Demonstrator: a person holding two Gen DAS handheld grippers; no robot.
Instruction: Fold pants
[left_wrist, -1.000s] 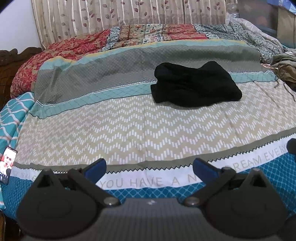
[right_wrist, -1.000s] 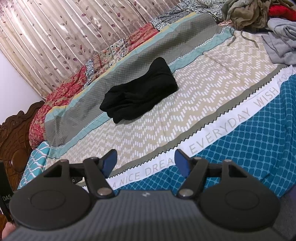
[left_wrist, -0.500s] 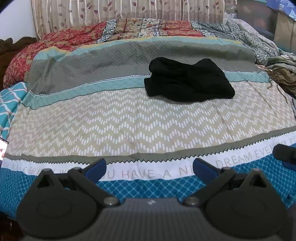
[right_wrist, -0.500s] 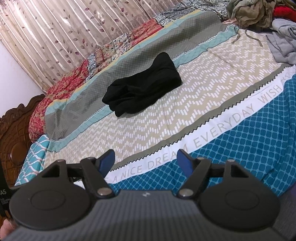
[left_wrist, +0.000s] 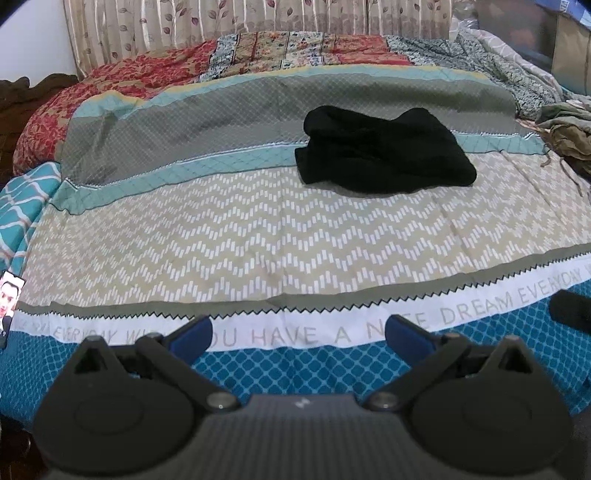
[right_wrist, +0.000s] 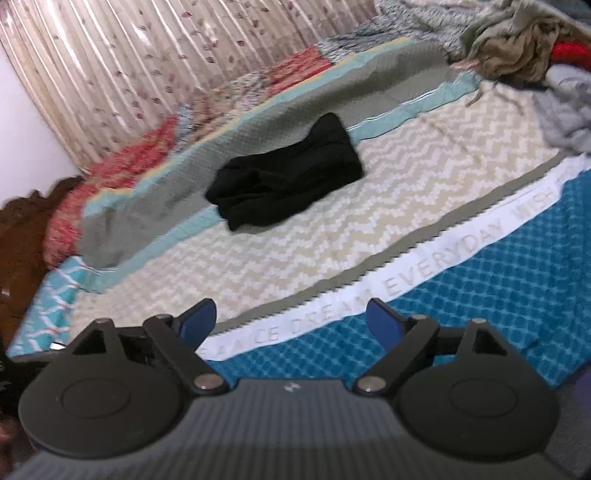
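Black pants lie in a folded bundle on the bed, across the teal stripe and the chevron band; they also show in the right wrist view. My left gripper is open and empty, well short of the pants over the bed's near edge. My right gripper is open and empty, also far from the pants. Part of the right gripper shows dark at the right edge of the left wrist view.
The patterned bedspread covers the bed. A pile of clothes lies at the far right. A phone rests at the bed's left edge. A curtain hangs behind, with a wooden headboard at left.
Both grippers shifted slightly; the right wrist view swung and is now blurred, with its jaws spread a little wider. The pants have not moved.
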